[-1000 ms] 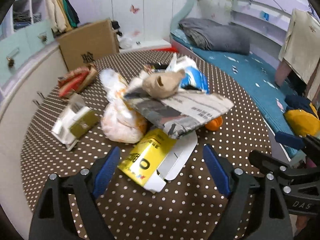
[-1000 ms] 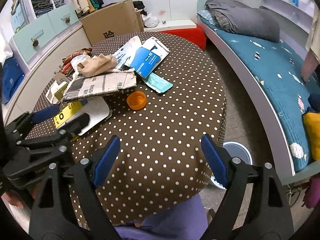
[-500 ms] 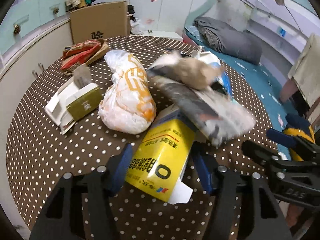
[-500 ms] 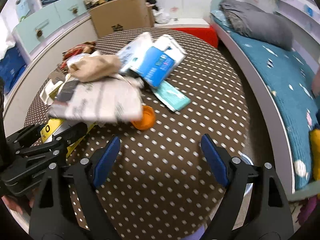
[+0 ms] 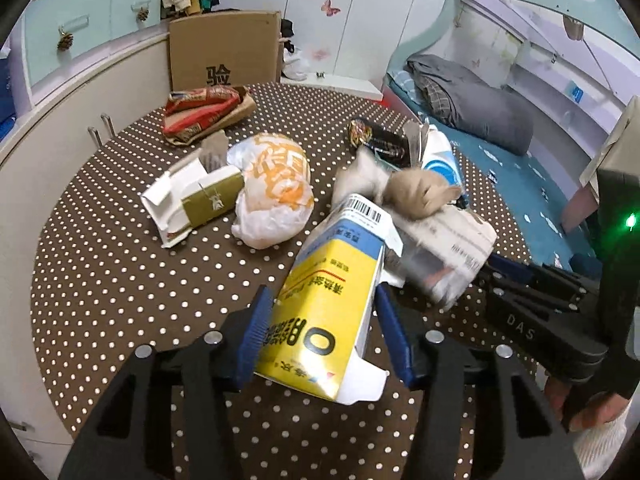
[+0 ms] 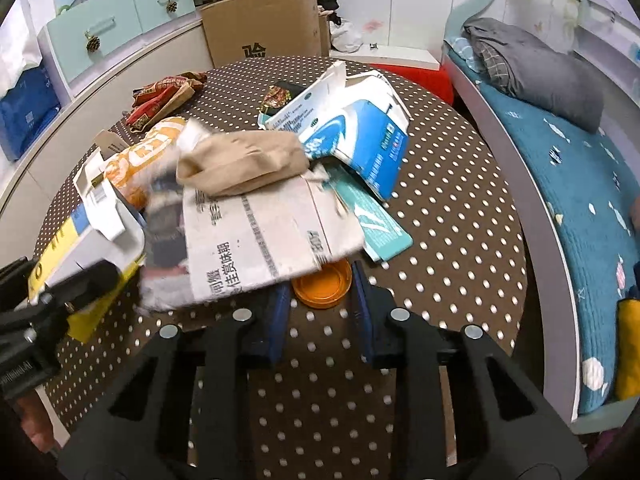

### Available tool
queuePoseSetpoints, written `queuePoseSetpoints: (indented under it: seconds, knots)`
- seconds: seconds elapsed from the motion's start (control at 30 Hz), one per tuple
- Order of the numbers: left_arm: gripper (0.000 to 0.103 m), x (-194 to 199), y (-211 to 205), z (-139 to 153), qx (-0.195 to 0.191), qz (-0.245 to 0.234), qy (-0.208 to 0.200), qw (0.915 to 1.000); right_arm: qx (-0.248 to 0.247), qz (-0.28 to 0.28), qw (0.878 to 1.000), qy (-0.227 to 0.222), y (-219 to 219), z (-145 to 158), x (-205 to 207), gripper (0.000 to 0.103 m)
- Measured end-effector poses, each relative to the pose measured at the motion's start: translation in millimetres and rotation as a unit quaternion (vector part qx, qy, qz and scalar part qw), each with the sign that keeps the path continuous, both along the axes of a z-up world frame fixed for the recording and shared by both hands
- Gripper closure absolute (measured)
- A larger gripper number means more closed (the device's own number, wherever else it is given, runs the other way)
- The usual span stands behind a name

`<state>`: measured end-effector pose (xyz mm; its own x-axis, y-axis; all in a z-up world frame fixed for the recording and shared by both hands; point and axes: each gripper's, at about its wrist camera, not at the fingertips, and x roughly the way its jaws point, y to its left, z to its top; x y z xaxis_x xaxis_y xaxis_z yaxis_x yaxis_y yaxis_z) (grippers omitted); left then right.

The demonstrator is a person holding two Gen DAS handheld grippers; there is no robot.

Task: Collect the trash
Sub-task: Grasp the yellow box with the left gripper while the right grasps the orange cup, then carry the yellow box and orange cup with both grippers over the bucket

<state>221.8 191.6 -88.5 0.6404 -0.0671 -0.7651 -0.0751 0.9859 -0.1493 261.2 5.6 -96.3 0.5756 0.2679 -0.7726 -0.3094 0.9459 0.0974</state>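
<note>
My left gripper [image 5: 326,324] is shut on a yellow and blue carton [image 5: 332,300] and tilts it up off the dotted table; the carton also shows in the right wrist view [image 6: 76,240]. A folded newspaper [image 6: 264,236] with a tan cloth [image 6: 240,164] on top slides off the carton. My right gripper [image 6: 320,292] has its jaws close around an orange cap [image 6: 322,284] on the table, half hidden under the newspaper.
On the round dotted table [image 5: 120,280] lie a white and orange plastic bag [image 5: 276,188], an olive and white box [image 5: 192,200], red snack wrappers [image 5: 204,110], blue and white packets [image 6: 356,132] and a teal packet [image 6: 380,228]. A cardboard box [image 5: 224,52] stands behind. A bed [image 6: 580,152] is at right.
My left gripper closed on the yellow carton and lifted it, tipping the newspaper and cloth. My right gripper moved forward to the orange cap and narrowed around it.
</note>
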Motion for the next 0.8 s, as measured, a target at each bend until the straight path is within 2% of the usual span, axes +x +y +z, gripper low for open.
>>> queuePoseSetpoints:
  seconds: [0.37, 0.8]
  knots:
    - [0.05, -27.3, -15.1, 25.7, 0.01, -0.004, -0.032, 0.9994, 0.025, -0.01, 0.999, -0.022, -29.6, 26.0, -40.8, 0.074]
    - [0.05, -27.1, -69.4, 38.9, 0.021, -0.057, -0.047, 0.997, 0.047, -0.052, 0.996, -0.05, -79.0, 51.1, -71.9, 0.074]
